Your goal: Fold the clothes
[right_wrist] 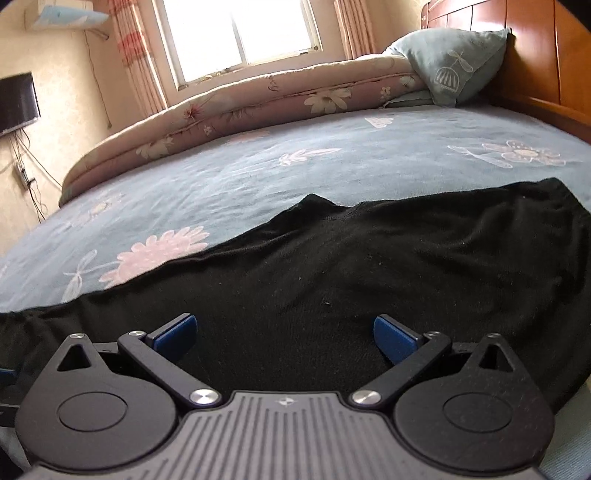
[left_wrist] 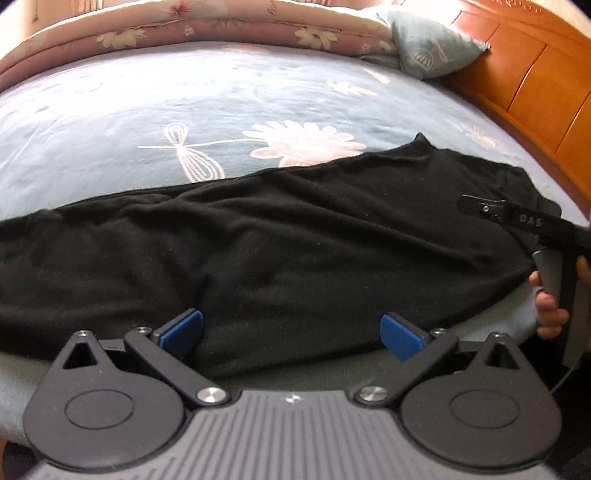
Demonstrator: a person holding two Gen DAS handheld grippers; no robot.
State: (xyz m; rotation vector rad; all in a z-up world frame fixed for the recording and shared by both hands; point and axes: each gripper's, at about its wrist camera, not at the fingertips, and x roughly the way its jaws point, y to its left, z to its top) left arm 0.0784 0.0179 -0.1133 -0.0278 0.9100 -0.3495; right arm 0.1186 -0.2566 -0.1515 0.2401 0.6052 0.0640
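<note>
Nearest the lens in both wrist views: each gripper's own blue-padded fingers, spread wide w/ nothing between them. Left gripper [left_wrist: 291, 332] hovers low over the near hem of the black garment [left_wrist: 258, 251], jaws wide apart, pads just above or maybe brushing the cloth; can't tell which. Right gripper [right_wrist: 284, 334] same: jaws wide, empty, over the black fabric [right_wrist: 332, 277].

Garment lies spread flat along the near edge of the bed, on the blue-grey floral sheet [left_wrist: 147, 110], long axis running left-right, w/ a few soft wrinkles and a small peak along the far edge.

Left view also shows the right gripper's body at far right, a hand [left_wrist: 550, 314] on its handle.

Bkgd: rolled pink floral quilt [right_wrist: 240, 107], blue pillow [right_wrist: 450, 66] against the wooden headboard [left_wrist: 524, 77], window [right_wrist: 240, 33], wall TV [right_wrist: 16, 101].
</note>
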